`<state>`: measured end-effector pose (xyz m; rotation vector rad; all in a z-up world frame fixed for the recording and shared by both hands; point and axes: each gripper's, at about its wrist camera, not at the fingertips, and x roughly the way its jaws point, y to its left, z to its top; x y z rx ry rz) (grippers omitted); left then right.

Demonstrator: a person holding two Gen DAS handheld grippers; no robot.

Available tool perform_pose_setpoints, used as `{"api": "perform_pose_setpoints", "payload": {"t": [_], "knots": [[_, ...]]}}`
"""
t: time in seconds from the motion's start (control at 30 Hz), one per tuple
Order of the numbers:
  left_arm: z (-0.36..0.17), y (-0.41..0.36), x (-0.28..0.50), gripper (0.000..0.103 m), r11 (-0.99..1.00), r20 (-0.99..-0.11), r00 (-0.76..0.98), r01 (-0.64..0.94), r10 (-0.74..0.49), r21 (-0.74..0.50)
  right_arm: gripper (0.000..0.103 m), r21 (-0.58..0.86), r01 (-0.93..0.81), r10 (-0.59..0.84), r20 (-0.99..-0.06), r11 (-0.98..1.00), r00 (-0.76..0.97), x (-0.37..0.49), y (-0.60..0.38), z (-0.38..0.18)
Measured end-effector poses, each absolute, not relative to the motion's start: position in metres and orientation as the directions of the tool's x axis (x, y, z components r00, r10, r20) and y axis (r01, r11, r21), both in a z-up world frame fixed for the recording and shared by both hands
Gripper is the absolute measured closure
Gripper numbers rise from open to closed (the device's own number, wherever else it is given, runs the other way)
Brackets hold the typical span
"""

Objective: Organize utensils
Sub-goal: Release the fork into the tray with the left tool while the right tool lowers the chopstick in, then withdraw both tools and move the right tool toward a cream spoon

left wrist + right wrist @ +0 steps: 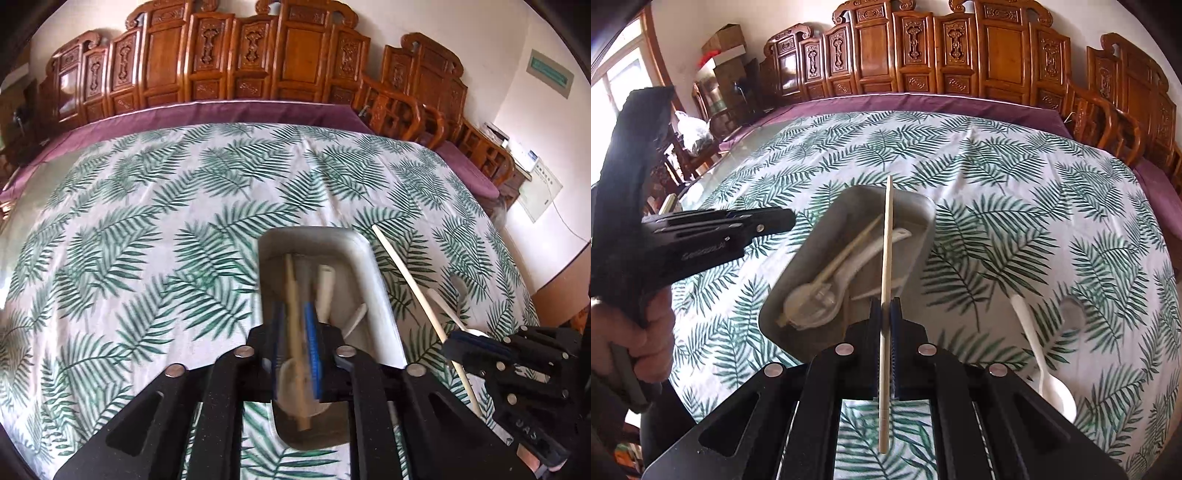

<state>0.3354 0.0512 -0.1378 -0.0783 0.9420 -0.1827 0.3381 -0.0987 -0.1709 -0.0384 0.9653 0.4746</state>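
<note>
Right tongs (885,314) clamped on chopstick (887,236), above metal tray (798,280); lower flat beside tray's spoons, then release. Left tongs (295,332) slightly parted, chopstick lying loose between

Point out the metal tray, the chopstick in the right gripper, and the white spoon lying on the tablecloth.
metal tray (925,214): right wrist view, far right rim.
chopstick (887,236): right wrist view, mid shaft.
white spoon (1030,332): right wrist view, handle.
</note>
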Motion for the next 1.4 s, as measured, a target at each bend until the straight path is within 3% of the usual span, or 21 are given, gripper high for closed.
{"api": "perform_pose_setpoints", "payload": {"t": [0.47,1.2,1.3,1.4], "knots": [[-0.124,0.091,0.297,0.080,0.995,-0.780,0.618,0.070,-0.095,-0.066,0.097,0.236,-0.382,0.397,-0.813,0.894,0.426,0.360,-0.067,-0.194],[-0.117,0.097,0.280,0.073,0.996,-0.769,0.633,0.064,-0.088,-0.061,0.096,0.227,-0.408,0.409,-0.799,0.884,0.441,0.364,-0.055,-0.186],[-0.116,0.094,0.278,0.069,0.996,-0.769,0.633,0.068,-0.090,-0.061,0.096,0.223,-0.410,0.412,-0.787,0.885,0.459,0.358,-0.068,-0.179],[-0.114,0.087,0.277,0.057,0.995,-0.766,0.635,0.080,-0.101,-0.065,0.096,0.206,-0.398,0.394,-0.782,0.894,0.482,0.350,-0.097,-0.174]]}}
